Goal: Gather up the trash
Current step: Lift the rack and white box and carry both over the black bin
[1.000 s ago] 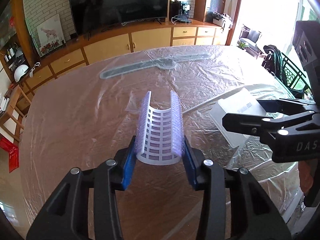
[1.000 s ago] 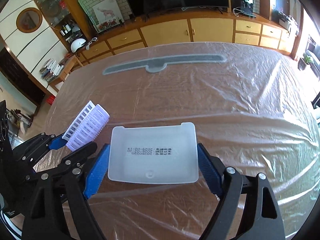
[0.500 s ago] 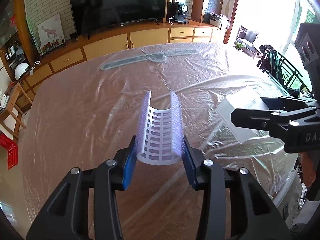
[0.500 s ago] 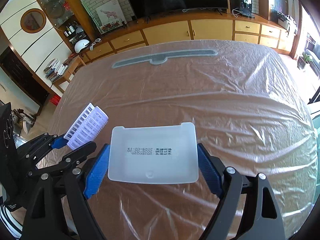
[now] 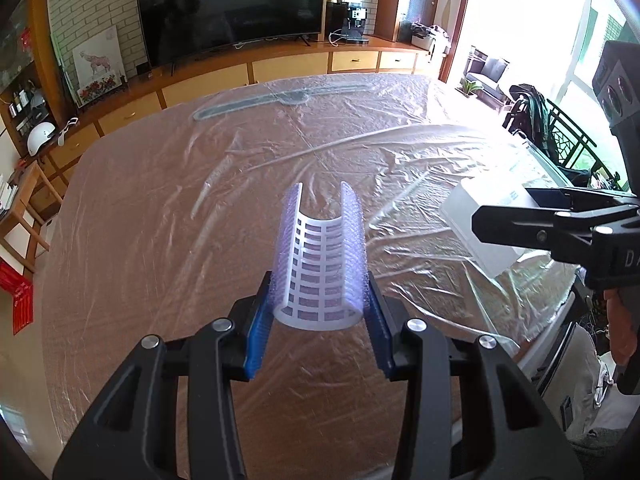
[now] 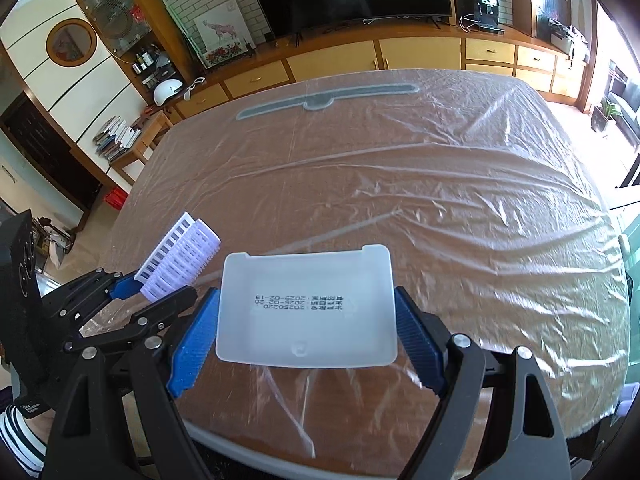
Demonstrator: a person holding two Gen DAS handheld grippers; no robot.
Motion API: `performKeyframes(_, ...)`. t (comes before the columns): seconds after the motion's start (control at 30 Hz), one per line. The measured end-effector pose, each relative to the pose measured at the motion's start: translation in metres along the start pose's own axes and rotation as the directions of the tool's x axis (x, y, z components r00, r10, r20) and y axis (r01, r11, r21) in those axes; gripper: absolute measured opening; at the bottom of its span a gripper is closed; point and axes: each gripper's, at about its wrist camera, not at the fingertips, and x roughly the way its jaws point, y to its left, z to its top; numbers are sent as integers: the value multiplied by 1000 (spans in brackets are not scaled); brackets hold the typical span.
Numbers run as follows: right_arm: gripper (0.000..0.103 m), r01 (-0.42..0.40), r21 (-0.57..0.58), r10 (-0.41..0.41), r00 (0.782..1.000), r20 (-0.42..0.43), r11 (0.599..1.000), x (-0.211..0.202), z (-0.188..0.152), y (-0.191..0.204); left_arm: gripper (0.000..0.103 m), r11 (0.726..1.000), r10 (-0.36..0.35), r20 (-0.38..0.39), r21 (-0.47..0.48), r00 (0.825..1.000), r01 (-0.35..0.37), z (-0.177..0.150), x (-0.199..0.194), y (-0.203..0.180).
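My left gripper (image 5: 318, 312) is shut on a curved white plastic lattice sleeve (image 5: 320, 256), held upright above the table. The same sleeve (image 6: 180, 264) shows at the lower left of the right wrist view, in the left gripper (image 6: 154, 292). My right gripper (image 6: 306, 326) is shut on a shallow white plastic tray (image 6: 306, 304) with printed date text, its blue pads pressing both short sides. That tray (image 5: 484, 220) appears at the right of the left wrist view. Both items hang over the near part of the table.
The round wooden table (image 6: 400, 184) is covered with wrinkled clear plastic film. A long grey flat piece (image 6: 326, 100) lies under the film at the far side. Cabinets and a TV (image 5: 228, 4) stand beyond; the table's near edge (image 6: 248, 456) is just below my right gripper.
Both grippers have drawn back toward the near edge of the table, carrying the sleeve and the tray; the far grey piece looks further away. The grips are unchanged.
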Motion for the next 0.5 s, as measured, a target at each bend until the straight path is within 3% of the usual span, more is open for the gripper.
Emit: performKeyframes(0.5, 82, -32, -32, 33, 999, 34, 999, -45, -30, 10, 44, 1000, -9, 27, 25, 1000, 8, -25, -33, -16)
